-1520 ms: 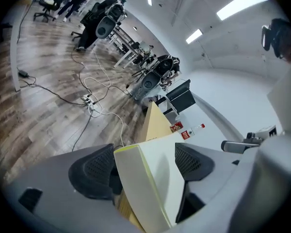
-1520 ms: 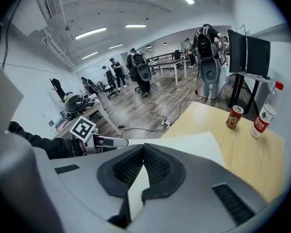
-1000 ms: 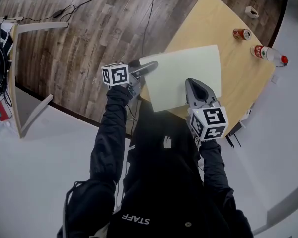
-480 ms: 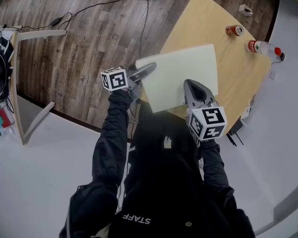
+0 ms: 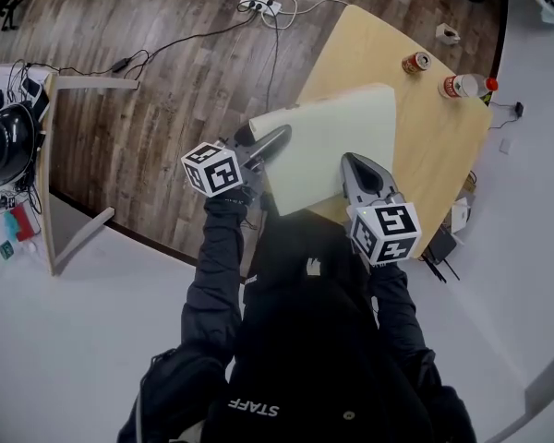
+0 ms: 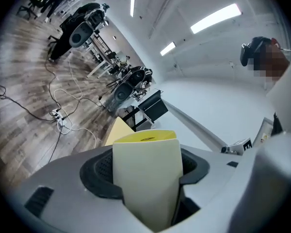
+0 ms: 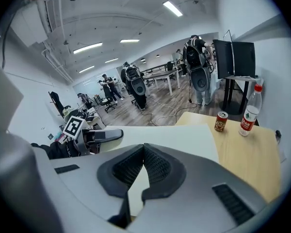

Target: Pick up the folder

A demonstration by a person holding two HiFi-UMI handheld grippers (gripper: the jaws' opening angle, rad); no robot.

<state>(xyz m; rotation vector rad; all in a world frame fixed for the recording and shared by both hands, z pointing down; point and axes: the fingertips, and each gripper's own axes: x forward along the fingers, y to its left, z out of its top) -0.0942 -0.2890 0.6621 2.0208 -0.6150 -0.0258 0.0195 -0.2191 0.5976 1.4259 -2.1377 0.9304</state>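
Observation:
The folder [image 5: 328,146] is a pale cream sheet held up off the wooden table [image 5: 434,146], its left side raised. My left gripper [image 5: 275,142] grips the folder's left edge; its jaws are closing, and in the left gripper view the folder [image 6: 146,178] fills the gap between the pads. My right gripper [image 5: 358,162] is shut on the folder's near edge. In the right gripper view the thin folder [image 7: 184,137] runs out from the pinched tips [image 7: 143,152] towards the left gripper [image 7: 111,135].
A red can [image 5: 415,62], a water bottle [image 5: 462,85] and a small white object [image 5: 446,33] stand at the table's far end. Cables and a power strip [image 5: 258,6] lie on the wooden floor. A side desk [image 5: 51,155] with gear stands at the left.
Both grippers have risen with the folder, the left one more. The folder has come up off the table and tilts, and the left gripper has rolled.

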